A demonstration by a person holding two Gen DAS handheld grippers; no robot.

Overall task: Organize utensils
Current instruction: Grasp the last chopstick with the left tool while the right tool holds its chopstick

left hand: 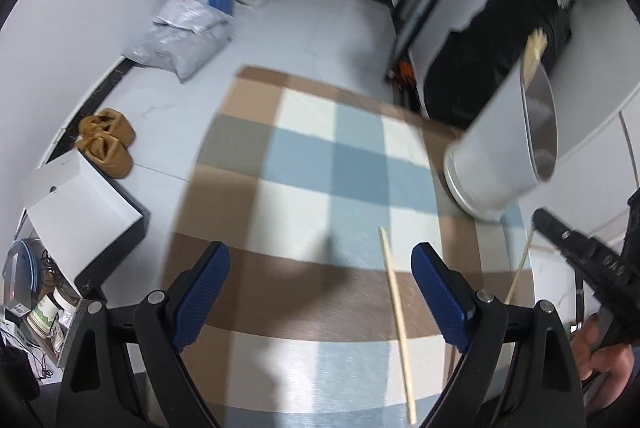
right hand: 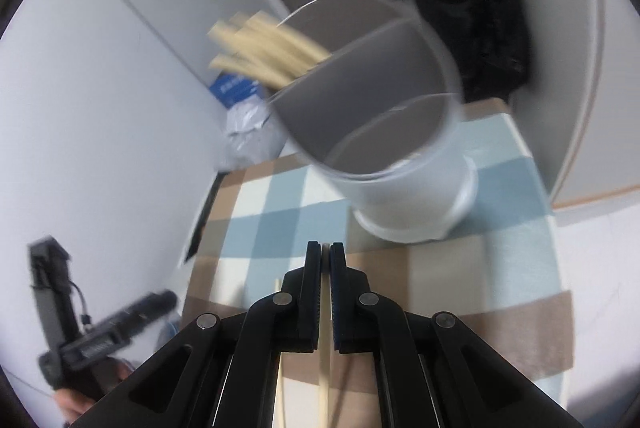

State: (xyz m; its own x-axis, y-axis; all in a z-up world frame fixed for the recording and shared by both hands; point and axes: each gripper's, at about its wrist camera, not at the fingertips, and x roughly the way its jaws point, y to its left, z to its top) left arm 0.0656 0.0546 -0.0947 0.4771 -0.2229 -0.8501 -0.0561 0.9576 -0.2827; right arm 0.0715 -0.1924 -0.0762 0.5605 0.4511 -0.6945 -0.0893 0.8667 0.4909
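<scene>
The right gripper point(right hand: 325, 248) is clenched on a single chopstick point(right hand: 325, 368), which runs down between its pads. Ahead of it, on the checked tablecloth point(right hand: 280, 220), stands a white divided holder point(right hand: 400, 188) with a bundle of chopsticks point(right hand: 264, 44) in its far compartment, though blur softens the detail. The left gripper point(left hand: 320, 296) hangs with its fingers spread wide and nothing between them; another chopstick point(left hand: 396, 312) lies on the cloth just beside its right finger point(left hand: 440, 300).

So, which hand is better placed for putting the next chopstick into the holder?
Right. The right gripper is already shut on a chopstick, facing the holder. The left gripper is open and empty.
</scene>
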